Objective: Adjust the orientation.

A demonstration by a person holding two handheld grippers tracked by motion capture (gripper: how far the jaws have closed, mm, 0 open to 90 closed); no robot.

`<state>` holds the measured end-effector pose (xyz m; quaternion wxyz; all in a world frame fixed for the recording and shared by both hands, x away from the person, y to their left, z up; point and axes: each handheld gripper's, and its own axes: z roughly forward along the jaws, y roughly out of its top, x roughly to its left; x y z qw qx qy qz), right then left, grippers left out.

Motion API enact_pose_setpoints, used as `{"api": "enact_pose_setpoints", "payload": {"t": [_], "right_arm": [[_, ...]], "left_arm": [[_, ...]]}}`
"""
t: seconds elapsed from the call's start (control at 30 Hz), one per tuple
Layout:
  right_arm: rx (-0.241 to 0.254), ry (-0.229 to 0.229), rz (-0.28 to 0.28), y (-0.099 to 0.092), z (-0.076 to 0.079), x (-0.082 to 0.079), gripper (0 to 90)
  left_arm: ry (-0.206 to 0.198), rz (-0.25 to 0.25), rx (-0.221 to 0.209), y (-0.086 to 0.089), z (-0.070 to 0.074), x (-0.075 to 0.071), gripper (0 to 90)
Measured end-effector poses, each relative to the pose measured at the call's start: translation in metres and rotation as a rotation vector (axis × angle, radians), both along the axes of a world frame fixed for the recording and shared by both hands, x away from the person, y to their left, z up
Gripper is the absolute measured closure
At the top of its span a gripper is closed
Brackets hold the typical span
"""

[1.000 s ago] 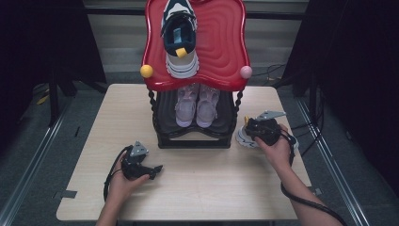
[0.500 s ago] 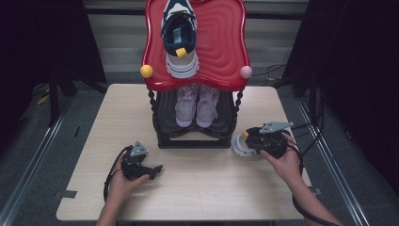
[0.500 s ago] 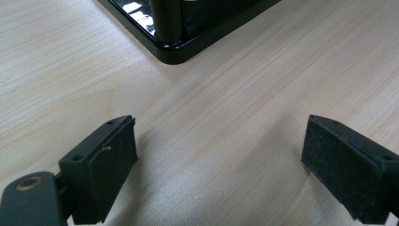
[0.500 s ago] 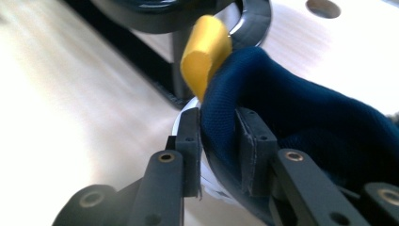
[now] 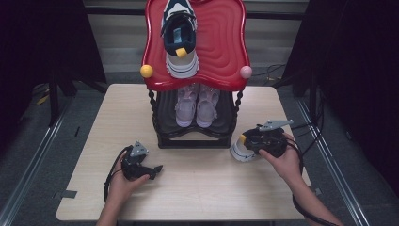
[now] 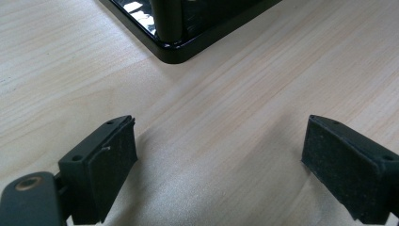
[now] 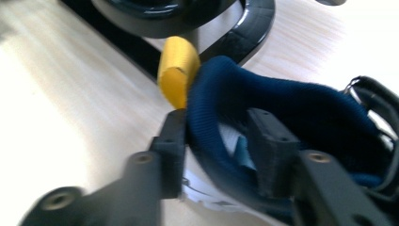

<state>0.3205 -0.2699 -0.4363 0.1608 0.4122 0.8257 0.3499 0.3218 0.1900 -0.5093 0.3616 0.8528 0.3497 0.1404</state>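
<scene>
Two grippers sit low over the wooden table (image 5: 197, 188). The right gripper (image 5: 248, 143) is at a navy and white sneaker (image 5: 241, 150) that lies on the table just beside the right foot of the black shoe rack (image 5: 162, 139). Its jaws have just been opening. In the right gripper view, the sneaker's navy collar (image 7: 282, 101) is between the jaws with a small gap on one side, and the yellow heel loop (image 7: 178, 70) sticks up above them. The left gripper (image 5: 155, 170) rests on the table near the rack's front left corner, jaws wide apart with nothing between them. Another navy sneaker (image 5: 179, 37) sits on the red top tray (image 5: 226, 52). A pair of pink sneakers (image 5: 196, 104) stands on the shelf below.
</scene>
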Motion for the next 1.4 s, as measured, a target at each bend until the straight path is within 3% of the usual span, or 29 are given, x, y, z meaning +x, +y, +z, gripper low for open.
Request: {"api": "enact_pose_setpoints", "payload": {"t": [0.13,0.3,0.4,0.6,0.67,0.93,1.13,1.2,1.33,1.4], "right_arm": [[-0.015,-0.005,0.004,0.003,0.001,0.003,44.9],[0.017,-0.013,-0.028,0.006,0.004,0.004,39.7],[0.032,-0.013,-0.03,0.007,0.004,0.006,44.6],[0.077,0.008,-0.019,0.007,0.002,0.007,66.6],[0.062,0.0,-0.005,0.007,0.004,0.004,70.7],[0.071,-0.003,0.026,-0.009,0.014,-0.013,76.1],[0.032,-0.018,0.046,-0.007,0.015,-0.021,76.6],[0.031,-0.021,0.04,-0.007,0.015,-0.021,73.1],[0.05,-0.005,0.016,-0.002,0.013,-0.017,52.5],[0.062,-0.002,0.001,0.001,0.01,-0.013,50.2]], "left_arm": [[0.0,-0.001,0.0,0.0,0.0,0.0,9.6],[0.003,-0.002,-0.002,0.0,0.0,0.0,9.6],[0.0,-0.002,0.001,0.0,0.0,0.0,9.6],[0.0,-0.002,0.0,0.0,0.0,0.0,9.6],[0.0,-0.002,0.001,0.0,0.0,0.0,9.6],[0.002,-0.002,-0.002,0.0,0.0,0.0,9.6],[0.0,0.0,0.001,0.0,0.0,0.0,9.6],[0.003,0.003,-0.002,0.0,0.0,0.0,9.6],[0.003,0.003,-0.002,0.0,0.0,0.0,9.5],[0.003,0.003,-0.002,0.0,0.0,0.0,9.5]]}}
